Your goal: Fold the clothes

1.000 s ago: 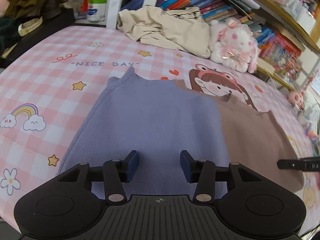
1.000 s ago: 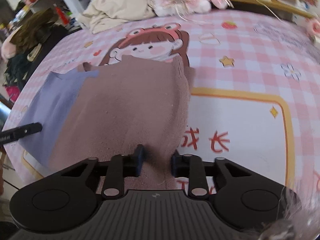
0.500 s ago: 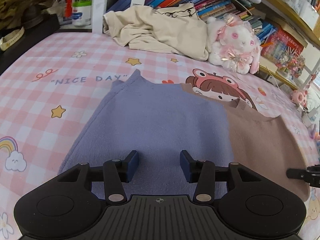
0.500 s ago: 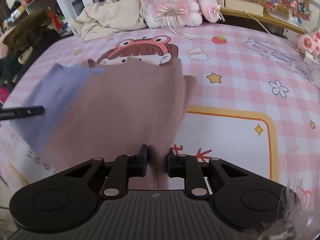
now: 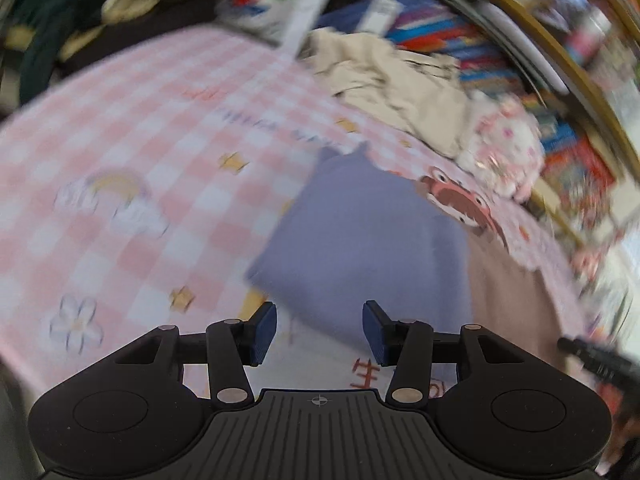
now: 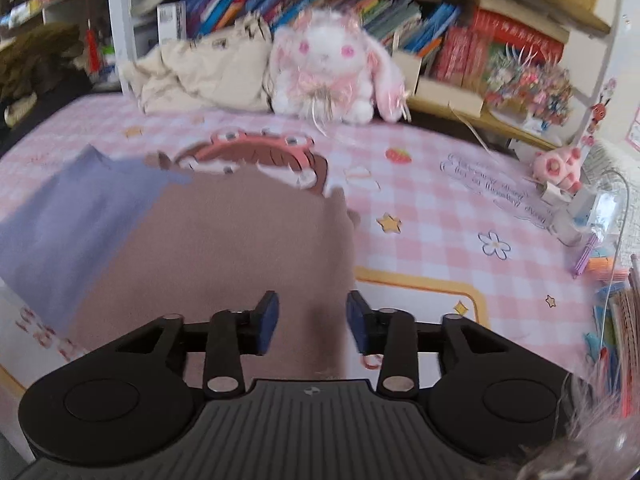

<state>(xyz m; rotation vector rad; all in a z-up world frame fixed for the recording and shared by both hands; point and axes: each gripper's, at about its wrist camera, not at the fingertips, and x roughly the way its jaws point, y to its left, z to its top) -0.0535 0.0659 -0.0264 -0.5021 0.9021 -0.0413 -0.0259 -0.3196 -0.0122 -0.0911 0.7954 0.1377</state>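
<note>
A two-tone garment lies flat on the pink checked bed cover. Its lavender half (image 5: 360, 240) is on the left and its brown half (image 6: 224, 248) on the right; the lavender part also shows in the right wrist view (image 6: 68, 220). My left gripper (image 5: 319, 330) is open and empty, just off the lavender half's near edge. My right gripper (image 6: 312, 322) is open over the brown half's near right edge, with cloth between the jaws but not pinched. The left view is motion-blurred.
A crumpled beige garment (image 6: 208, 68) and a white-pink plush rabbit (image 6: 332, 76) lie at the back of the bed by shelves of books (image 6: 280, 0). Small toys and cables (image 6: 576, 196) sit at the right edge. The bed cover (image 5: 120, 160) extends to the left.
My right gripper opened and let go of the brown edge, then lifted. My left gripper swung back and left, off the lavender cloth, still open.
</note>
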